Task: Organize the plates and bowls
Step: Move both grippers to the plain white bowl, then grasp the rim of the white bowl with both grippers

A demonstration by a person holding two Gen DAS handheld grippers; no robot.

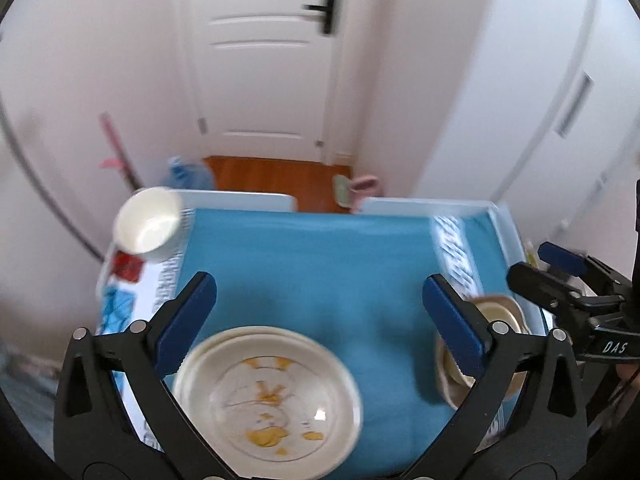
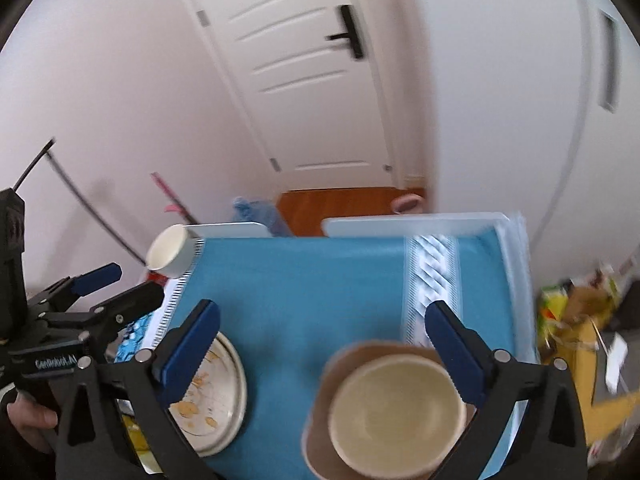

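Observation:
A cream plate with yellow cartoon print (image 1: 268,396) lies on the blue cloth (image 1: 312,264) near the front left; it also shows in the right wrist view (image 2: 216,396). My left gripper (image 1: 320,320) is open above its far edge. A cream bowl (image 2: 396,412) sits in a brown bowl-like dish (image 2: 320,436) at the front right, also visible in the left wrist view (image 1: 496,312). My right gripper (image 2: 322,344) is open above it. A white bowl (image 1: 148,224) rests tilted at the table's far left corner, also in the right wrist view (image 2: 170,254).
The cloth covers a white table with raised edges (image 1: 424,204). Behind it are a white door (image 1: 264,60), wood floor (image 1: 276,178), a blue bag (image 1: 188,174) and a broom handle (image 1: 116,148). Yellow clutter (image 2: 580,312) lies right of the table.

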